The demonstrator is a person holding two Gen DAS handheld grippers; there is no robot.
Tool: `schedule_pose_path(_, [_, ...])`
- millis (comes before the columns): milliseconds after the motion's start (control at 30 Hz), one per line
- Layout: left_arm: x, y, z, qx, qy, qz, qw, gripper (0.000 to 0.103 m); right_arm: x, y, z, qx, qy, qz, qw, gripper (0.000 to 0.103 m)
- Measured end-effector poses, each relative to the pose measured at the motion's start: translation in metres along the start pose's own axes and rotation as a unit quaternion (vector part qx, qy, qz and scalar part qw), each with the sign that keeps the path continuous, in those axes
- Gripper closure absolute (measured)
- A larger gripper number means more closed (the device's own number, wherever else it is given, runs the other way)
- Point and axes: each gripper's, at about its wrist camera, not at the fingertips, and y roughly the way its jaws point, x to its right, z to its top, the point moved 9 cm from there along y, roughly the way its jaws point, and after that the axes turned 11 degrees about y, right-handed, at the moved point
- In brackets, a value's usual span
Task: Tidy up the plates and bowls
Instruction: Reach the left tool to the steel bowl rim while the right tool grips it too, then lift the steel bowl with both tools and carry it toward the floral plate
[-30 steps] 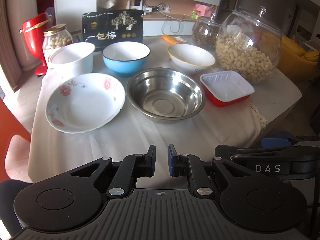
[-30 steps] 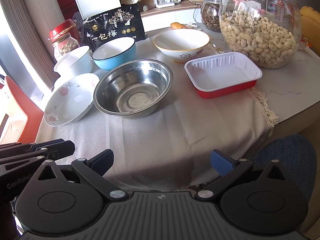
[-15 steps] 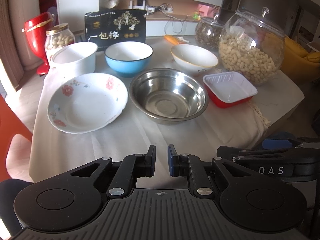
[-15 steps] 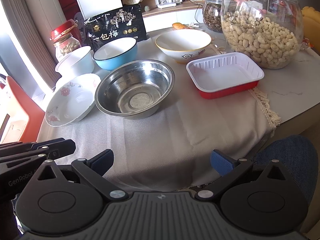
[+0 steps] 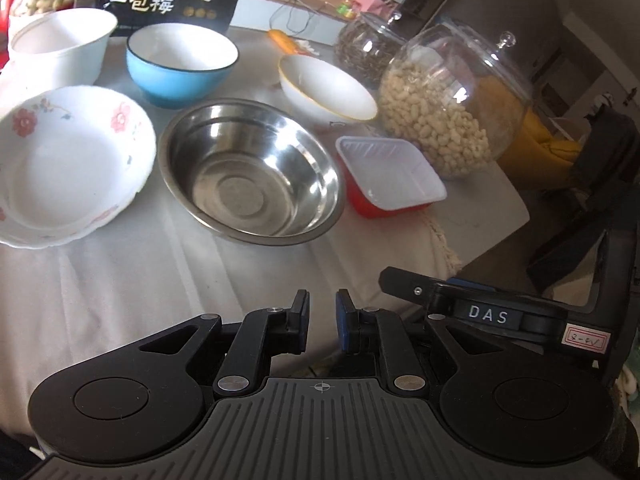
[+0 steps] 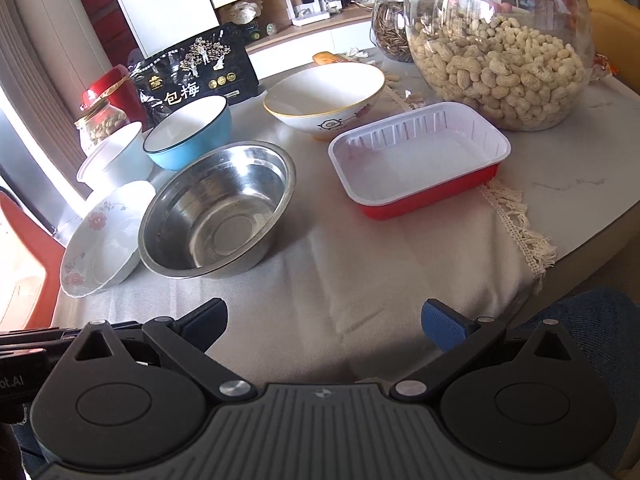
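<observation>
Found the left gripper [image 5: 322, 320] low in frame, jaws pinched nearly together on nothing; found the right gripper [image 6: 324, 320] with jaws spread wide, equally empty. Saw nothing nested yet on the worktop [image 6: 360, 272]: steel bowl [image 6: 218, 208] at centre-left, mouth up; floral plate [image 6: 100, 240] just beside it at lower left; red tray [image 6: 420, 160] at centre-right, long axis running lower left to upper right. Judged a first pickup as due: best taken by the near rim, pinched squarely, lifted level, kept off neighbouring dishes.
</observation>
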Motion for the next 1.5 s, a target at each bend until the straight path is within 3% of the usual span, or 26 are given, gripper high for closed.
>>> schedule_pose_path(133, [-0.02, 0.011, 0.02, 0.01, 0.007, 0.028, 0.9996, 0.087, 0.017, 0.021, 0.012, 0.002, -0.005, -0.017, 1.0, 0.0])
schedule_pose_path(300, [-0.013, 0.013, 0.06, 0.062, 0.024, 0.011, 0.9977, 0.087, 0.041, 0.024, 0.049, 0.063, 0.026, -0.017, 0.998, 0.0])
schedule_pose_path(367, [-0.009, 0.016, 0.081, 0.074, 0.037, 0.008, 0.9965, 0.086, 0.046, 0.024, 0.059, 0.069, 0.041, 0.006, 0.997, 0.0])
schedule_pose_path(433, [-0.022, 0.021, 0.101, 0.086, 0.033, 0.044, 0.9948, 0.086, 0.044, 0.027, 0.062, 0.054, 0.044, 0.042, 0.997, 0.0])
schedule_pose_path(567, [-0.067, 0.026, 0.118, 0.096, 0.033, 0.164, 0.9813, 0.086, 0.023, 0.039, 0.055, 0.021, 0.034, 0.084, 0.996, 0.0])
schedule_pose_path(600, [-0.077, 0.028, 0.116, 0.092, 0.025, 0.171, 0.9806, 0.086, 0.015, 0.042, 0.052, 0.013, 0.027, 0.096, 0.995, 0.0])
schedule_pose_path(800, [-0.113, 0.039, 0.098, 0.074, -0.032, 0.165, 0.983, 0.086, -0.035, 0.072, 0.043, -0.025, 0.0, 0.133, 0.991, 0.001])
schedule_pose_path(900, [-0.117, 0.044, 0.086, 0.068, -0.053, 0.143, 0.9859, 0.086, -0.05, 0.087, 0.037, -0.044, -0.006, 0.14, 0.989, 0.018])
schedule_pose_path(967, [-0.114, 0.045, 0.082, 0.067, -0.054, 0.134, 0.9872, 0.08, -0.054, 0.091, 0.034, -0.058, -0.004, 0.147, 0.987, 0.032])
schedule_pose_path(1033, [-0.111, 0.045, 0.079, 0.067, -0.053, 0.13, 0.9879, 0.079, -0.056, 0.09, 0.032, -0.064, -0.004, 0.158, 0.985, 0.034])
schedule_pose_path(1167, [-0.096, 0.042, 0.066, 0.052, -0.071, 0.096, 0.9915, 0.078, -0.057, 0.072, 0.031, -0.066, -0.015, 0.186, 0.98, 0.031])
schedule_pose_path(1400, [-0.051, 0.042, 0.033, 0.004, -0.058, 0.033, 0.9978, 0.078, -0.018, 0.054, 0.024, -0.074, -0.018, 0.146, 0.986, 0.029])
schedule_pose_path(1500, [-0.044, 0.052, 0.029, -0.003, -0.032, 0.044, 0.9985, 0.08, -0.004, 0.057, 0.022, -0.072, -0.006, 0.115, 0.991, 0.029])
